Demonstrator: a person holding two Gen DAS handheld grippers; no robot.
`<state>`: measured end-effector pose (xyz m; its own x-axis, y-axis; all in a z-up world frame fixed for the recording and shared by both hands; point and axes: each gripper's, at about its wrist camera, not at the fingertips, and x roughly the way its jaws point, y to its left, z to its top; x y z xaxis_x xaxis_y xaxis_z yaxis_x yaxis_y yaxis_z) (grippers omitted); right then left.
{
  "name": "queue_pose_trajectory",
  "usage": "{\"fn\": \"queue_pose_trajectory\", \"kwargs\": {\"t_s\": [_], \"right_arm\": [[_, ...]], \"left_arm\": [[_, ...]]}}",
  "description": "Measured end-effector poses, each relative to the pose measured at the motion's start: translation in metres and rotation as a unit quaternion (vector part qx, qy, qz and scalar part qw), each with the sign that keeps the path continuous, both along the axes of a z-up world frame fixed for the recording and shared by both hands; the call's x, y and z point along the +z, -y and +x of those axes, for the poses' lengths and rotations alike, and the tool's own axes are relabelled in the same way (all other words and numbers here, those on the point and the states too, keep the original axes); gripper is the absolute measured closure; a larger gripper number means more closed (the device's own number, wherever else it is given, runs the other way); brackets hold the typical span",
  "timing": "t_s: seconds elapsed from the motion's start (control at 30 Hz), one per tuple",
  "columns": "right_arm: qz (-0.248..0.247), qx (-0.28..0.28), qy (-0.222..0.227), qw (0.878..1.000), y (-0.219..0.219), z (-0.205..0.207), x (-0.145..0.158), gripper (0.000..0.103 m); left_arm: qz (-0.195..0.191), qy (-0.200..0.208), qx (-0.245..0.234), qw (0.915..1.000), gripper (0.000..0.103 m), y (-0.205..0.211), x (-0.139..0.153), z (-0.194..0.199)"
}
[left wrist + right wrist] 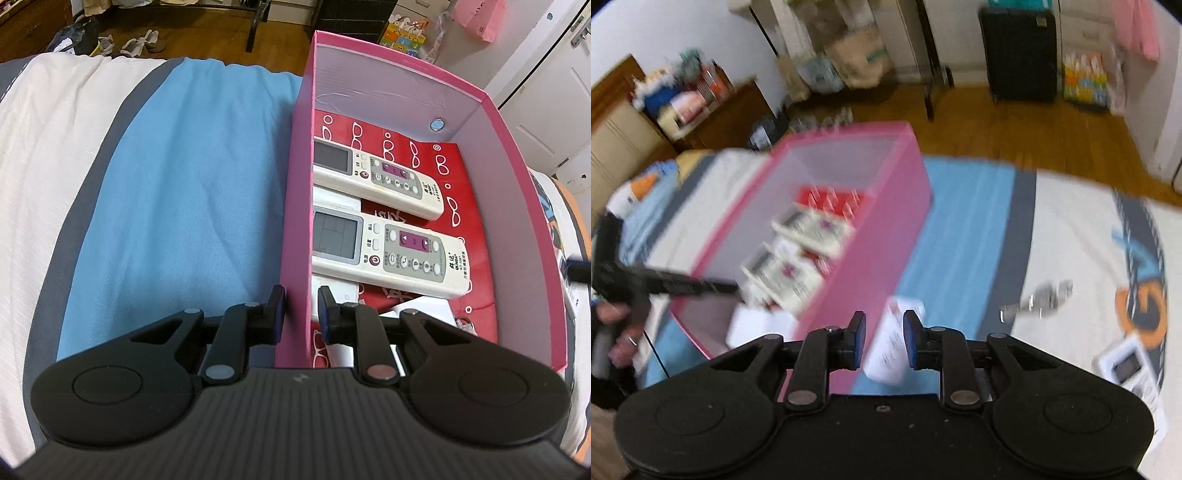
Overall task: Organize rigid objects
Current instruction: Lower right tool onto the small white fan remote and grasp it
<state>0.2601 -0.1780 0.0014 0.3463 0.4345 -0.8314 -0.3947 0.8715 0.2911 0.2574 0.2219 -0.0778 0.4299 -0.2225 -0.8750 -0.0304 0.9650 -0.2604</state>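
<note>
Far left, the blue cloth [184, 184] on the bed is bare. Just right of it, the left gripper [301, 314] is pinched on the near end of the left wall of the tall pink cardboard box [295, 184], one finger outside and one inside.

Risk: the wall is thin card, so a tug or twist could buckle it or tip the box on the soft bedding.

Inside the box, two long white remote controls lie side by side, one far [388, 181] and one near [399, 254]. They rest on red paper printed with white spectacles [472, 206]. A tilt of the box would slide them into a heap.

Right of the box, the right gripper [884, 339] has its jaws parted, pinching nothing. A small white printed packet [894, 343] shows in the gap and seems to lie on the cloth against the box's outer wall. That view is smeared, so contact is unclear.

Risk: coming in fast, a finger could clip the packet's edge, shove it along the cloth, or knock the box wall.

Further right, a blurred silvery object [1038, 299] and a white remote with a grey screen [1126, 369] sit on the bed, not yet in the box. The remote is near the mattress edge and could slide off if nudged.
</note>
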Motion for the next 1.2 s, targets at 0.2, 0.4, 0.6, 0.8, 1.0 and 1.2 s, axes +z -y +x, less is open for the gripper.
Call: {"fn": "queue_pose_trajectory", "kwargs": {"t_s": [0.2,0.4,0.6,0.8,1.0,1.2], "right_arm": [[-0.008,0.014,-0.052,0.999,0.0,-0.004,-0.052,0.071],[-0.057,0.081,-0.01,0.995,-0.017,-0.017,-0.064,0.053],[-0.093,0.128,0.024,0.987,-0.035,-0.023,-0.068,0.043],[-0.134,0.157,0.046,0.977,-0.046,-0.03,-0.074,0.043],[-0.137,0.124,0.059,0.981,-0.041,-0.023,-0.074,0.042],[-0.153,0.124,0.056,0.979,-0.043,-0.026,-0.074,0.041]], "left_arm": [[0.009,0.007,0.002,0.9999,0.087,0.002,0.0,-0.001],[0.023,0.007,0.014,0.9996,0.086,-0.002,0.0,0.0],[0.037,0.011,0.018,0.9991,0.086,-0.001,0.002,0.0],[0.035,0.012,0.022,0.9991,0.086,-0.002,0.002,0.001],[0.035,0.014,0.026,0.999,0.085,-0.003,0.002,0.0],[0.05,0.016,0.025,0.9983,0.085,-0.001,0.004,-0.001]]}}
